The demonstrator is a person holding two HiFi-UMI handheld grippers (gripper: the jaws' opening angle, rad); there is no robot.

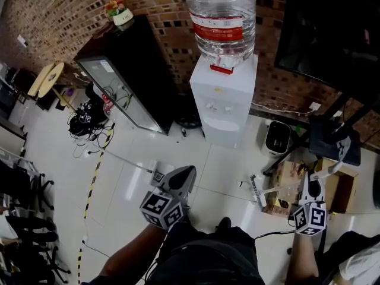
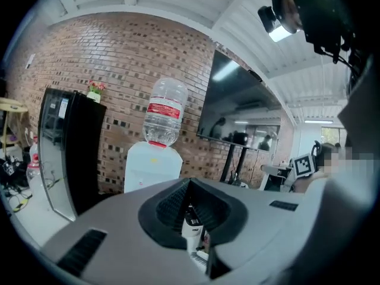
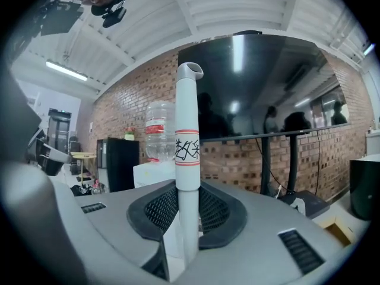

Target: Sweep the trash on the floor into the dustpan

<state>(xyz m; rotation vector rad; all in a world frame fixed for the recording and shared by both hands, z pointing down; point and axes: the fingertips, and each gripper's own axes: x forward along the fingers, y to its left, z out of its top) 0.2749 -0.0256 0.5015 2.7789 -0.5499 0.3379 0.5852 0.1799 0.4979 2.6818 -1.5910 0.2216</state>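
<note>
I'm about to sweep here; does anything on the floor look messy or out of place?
Yes: a tangled heap of black cables sprawls on the white tiled floor beside the black glass-door cabinet, with loose ends trailing across the tiles.

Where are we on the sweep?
Done: the right hand-held gripper is shut on the white handle.
In hand: the handle's toothed head sits on the floor. The left hand-held gripper is shut, with nothing seen in it.
Left: small bits lie loose, and nothing is visibly collected yet.
</note>
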